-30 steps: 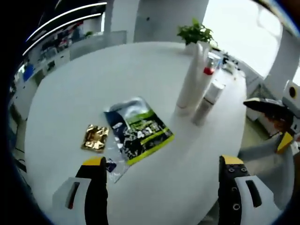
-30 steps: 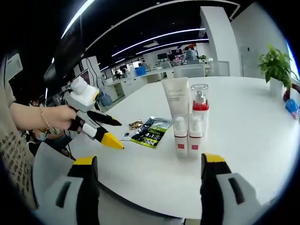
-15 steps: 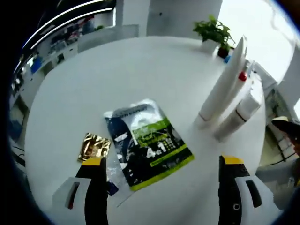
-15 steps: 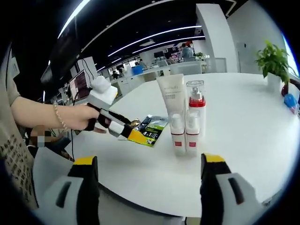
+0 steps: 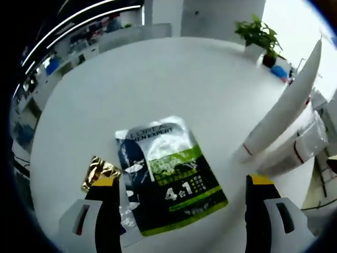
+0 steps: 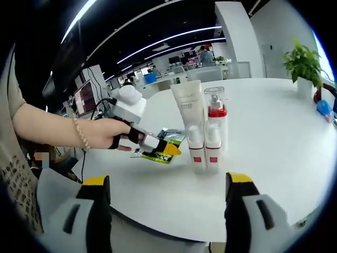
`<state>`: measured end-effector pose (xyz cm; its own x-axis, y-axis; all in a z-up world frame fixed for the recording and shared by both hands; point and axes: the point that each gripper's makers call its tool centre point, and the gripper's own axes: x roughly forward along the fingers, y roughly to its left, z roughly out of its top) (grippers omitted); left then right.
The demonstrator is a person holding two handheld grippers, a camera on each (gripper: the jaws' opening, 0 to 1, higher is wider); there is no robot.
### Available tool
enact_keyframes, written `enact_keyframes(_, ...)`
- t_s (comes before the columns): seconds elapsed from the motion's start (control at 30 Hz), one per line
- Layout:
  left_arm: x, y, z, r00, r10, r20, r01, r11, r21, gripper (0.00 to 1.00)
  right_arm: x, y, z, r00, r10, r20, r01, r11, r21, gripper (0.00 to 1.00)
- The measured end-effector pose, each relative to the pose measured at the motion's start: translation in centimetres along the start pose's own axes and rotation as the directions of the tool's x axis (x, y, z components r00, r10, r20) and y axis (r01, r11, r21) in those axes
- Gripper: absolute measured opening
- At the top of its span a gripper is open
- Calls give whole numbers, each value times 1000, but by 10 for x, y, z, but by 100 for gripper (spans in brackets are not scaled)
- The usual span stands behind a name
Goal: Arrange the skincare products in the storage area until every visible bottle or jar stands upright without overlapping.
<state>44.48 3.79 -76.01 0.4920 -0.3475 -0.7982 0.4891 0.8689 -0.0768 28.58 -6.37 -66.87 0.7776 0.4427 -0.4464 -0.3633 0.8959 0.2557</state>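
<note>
Standing already are tube (image 6: 188, 122) and pump bottle (image 6: 214, 126); my open left gripper (image 5: 181, 187) hovers above the sachet (image 5: 166, 171), right gripper (image 6: 166, 187) open at 6 o'clock.

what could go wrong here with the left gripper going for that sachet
The green and black sachet lies flat on the table, so the open left gripper may slide it rather than lift it. The gold packet beside one jaw could get dragged along. The upright white tube and red-collared bottle stand close together and could topple.
</note>
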Motion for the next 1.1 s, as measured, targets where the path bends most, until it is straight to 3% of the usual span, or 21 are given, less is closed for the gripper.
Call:
enact_keyframes(0.17, 7, 0, 1, 1000, 15, -10, -15, 1000, 16, 97, 0, -2, 0, 1000, -4, 1, 4, 1000, 9, 90)
enact_keyframes(0.4, 12, 8, -13, 997, 45, -65, -44, 999, 9, 92, 0, -4, -1, 1000, -10, 1, 10, 1000, 20, 90)
enact_keyframes(0.67, 13, 11, -10, 997, 57, -61, -55, 998, 30, 88, 0, -5, -2, 1000, -12, -4, 12, 1000, 23, 89)
enact_keyframes(0.97, 12, 9, -4, 999, 45, -30, -43, 998, 52, 68, 0, -5, -3, 1000, -13, -9, 13, 1000, 20, 89)
enact_keyframes(1.1, 12, 10, -5, 998, 50, -31, -48, 998, 44, 65, 0, -5, -3, 1000, -15, -10, 16, 1000, 20, 89)
